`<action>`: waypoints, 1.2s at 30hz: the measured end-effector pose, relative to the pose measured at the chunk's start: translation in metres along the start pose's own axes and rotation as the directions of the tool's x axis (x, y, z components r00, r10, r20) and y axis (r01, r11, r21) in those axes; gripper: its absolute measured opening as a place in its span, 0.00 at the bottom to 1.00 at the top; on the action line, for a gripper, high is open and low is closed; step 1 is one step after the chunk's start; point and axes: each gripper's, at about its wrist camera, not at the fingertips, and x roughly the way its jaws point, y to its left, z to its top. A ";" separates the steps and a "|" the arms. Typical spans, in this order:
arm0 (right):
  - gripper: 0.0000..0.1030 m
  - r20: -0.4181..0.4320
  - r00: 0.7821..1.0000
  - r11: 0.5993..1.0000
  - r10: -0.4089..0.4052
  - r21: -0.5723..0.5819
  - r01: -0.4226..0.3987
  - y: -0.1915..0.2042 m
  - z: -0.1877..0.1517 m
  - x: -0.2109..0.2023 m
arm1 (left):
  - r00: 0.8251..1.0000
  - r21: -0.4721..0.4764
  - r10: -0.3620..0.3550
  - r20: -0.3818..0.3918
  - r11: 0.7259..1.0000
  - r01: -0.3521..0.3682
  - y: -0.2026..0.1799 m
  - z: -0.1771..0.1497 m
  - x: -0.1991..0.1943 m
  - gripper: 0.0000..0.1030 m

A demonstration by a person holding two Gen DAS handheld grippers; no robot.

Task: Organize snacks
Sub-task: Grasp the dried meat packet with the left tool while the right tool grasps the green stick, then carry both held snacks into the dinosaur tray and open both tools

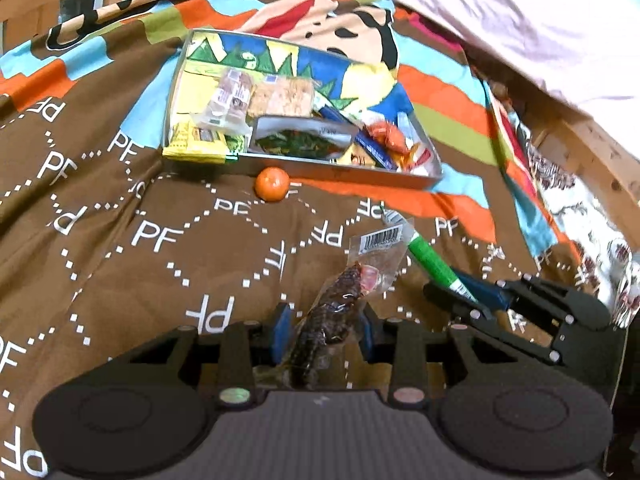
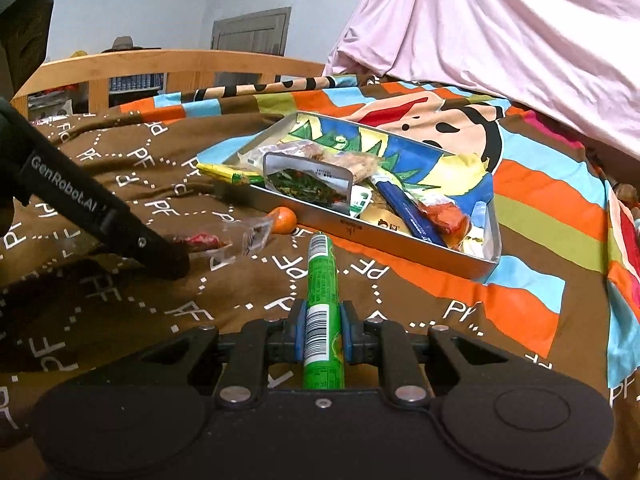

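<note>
While each tool clamped a light, crinkly snack, left tool [image 1: 322,334] on the dark clear-wrapped meat stick [image 1: 328,320], right tool [image 2: 322,336] on the green foil tube [image 2: 322,300], the metal tin [image 2: 360,236] waited at one o'clock.

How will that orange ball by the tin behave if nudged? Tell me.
The orange ball looks round and smooth, so it would probably roll freely. The brown blanket is soft and creased, which may slow it. The tin wall beside it would likely stop it that way.

1 tin [image 1: 340,168], 1 orange [image 1: 272,184], 2 hand-held grippers (each w/ snack).
</note>
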 end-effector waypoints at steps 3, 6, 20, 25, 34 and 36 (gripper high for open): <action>0.18 0.021 1.000 1.000 -0.009 0.007 0.008 -0.002 0.004 -0.002 | 0.999 -0.005 -0.010 0.033 1.000 0.011 0.002 0.006 -0.005 0.36; 0.18 0.039 0.999 1.000 -0.025 -0.007 0.025 -0.004 0.009 -0.003 | 0.998 -0.011 -0.024 0.064 1.000 0.024 0.003 0.016 -0.007 0.36; 0.18 0.234 0.969 0.997 -0.083 0.013 0.082 -0.062 0.099 0.063 | 0.968 -0.013 0.010 0.249 1.000 -0.007 0.021 0.116 0.016 0.36; 0.18 0.236 0.968 0.994 -0.088 0.086 0.070 -0.085 0.122 0.111 | 0.954 -0.028 0.023 0.299 0.999 -0.016 0.028 0.154 0.042 0.36; 0.18 0.156 0.982 0.975 -0.106 0.209 0.072 -0.107 0.127 0.177 | 0.949 -0.061 0.083 0.305 0.996 -0.068 0.038 0.187 0.098 0.36; 0.18 0.135 0.985 0.970 -0.106 0.231 0.073 -0.109 0.125 0.187 | 0.952 -0.072 0.090 0.293 0.995 -0.071 0.041 0.188 0.107 0.36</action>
